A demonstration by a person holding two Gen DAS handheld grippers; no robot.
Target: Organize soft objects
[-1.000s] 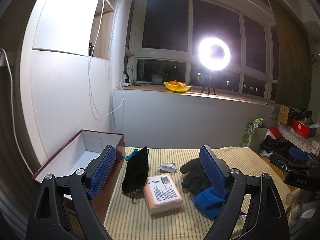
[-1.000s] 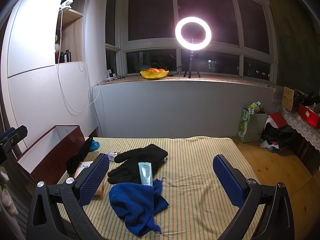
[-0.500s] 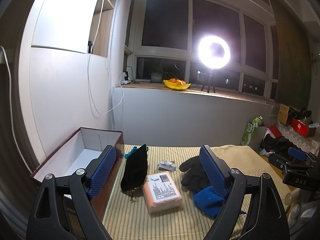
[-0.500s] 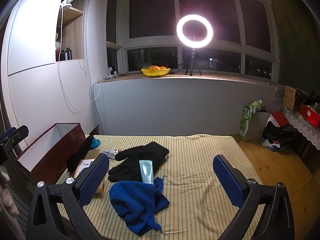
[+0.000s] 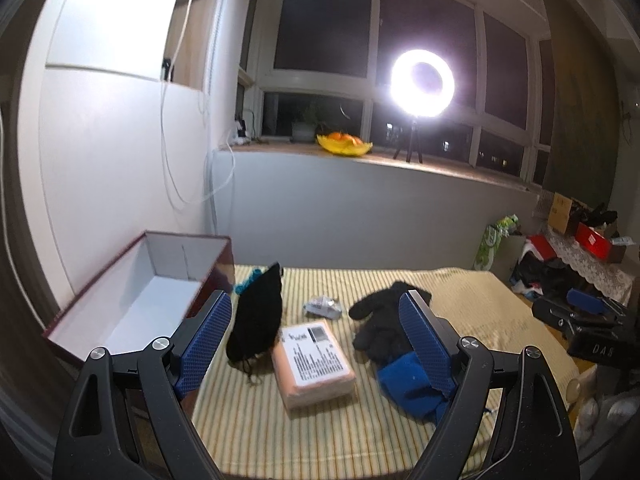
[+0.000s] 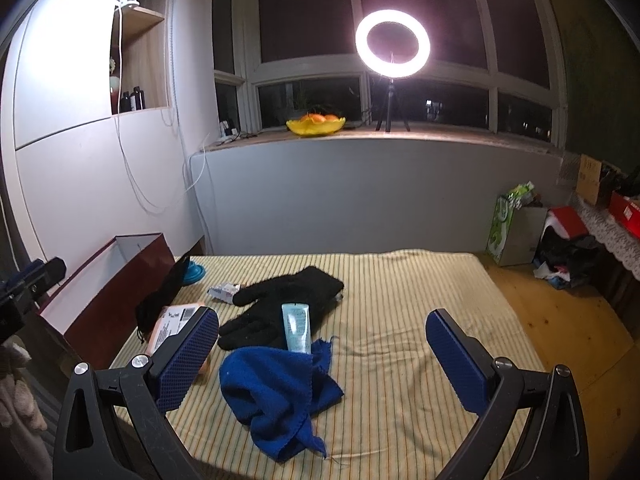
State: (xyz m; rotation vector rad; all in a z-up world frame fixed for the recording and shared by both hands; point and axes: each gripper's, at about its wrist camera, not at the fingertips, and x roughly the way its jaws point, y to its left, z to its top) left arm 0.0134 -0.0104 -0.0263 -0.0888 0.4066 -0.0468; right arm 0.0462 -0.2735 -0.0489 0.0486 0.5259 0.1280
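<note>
On the striped cloth lie a black pouch (image 5: 258, 320), an orange packet with a white label (image 5: 314, 360), black gloves (image 6: 280, 304), a blue towel (image 6: 276, 384) and a pale green tube (image 6: 297, 326). The gloves (image 5: 380, 320) and the towel (image 5: 408, 380) also show in the left wrist view. My left gripper (image 5: 316, 354) is open and empty above the packet. My right gripper (image 6: 326, 364) is open and empty above the towel's right side. A dark red box with a white inside (image 5: 132, 292) stands open at the left.
A small crumpled wrapper (image 5: 322, 306) lies behind the packet and a teal item (image 6: 194, 272) sits by the box. The table's right edge drops to a wooden floor (image 6: 560, 320) with bags and boxes. A windowsill holds a ring light (image 6: 392, 44) and a fruit bowl.
Both views have shifted slightly, as if both grippers rose or tilted a little. Both stay open and empty. No object on the table has moved.
</note>
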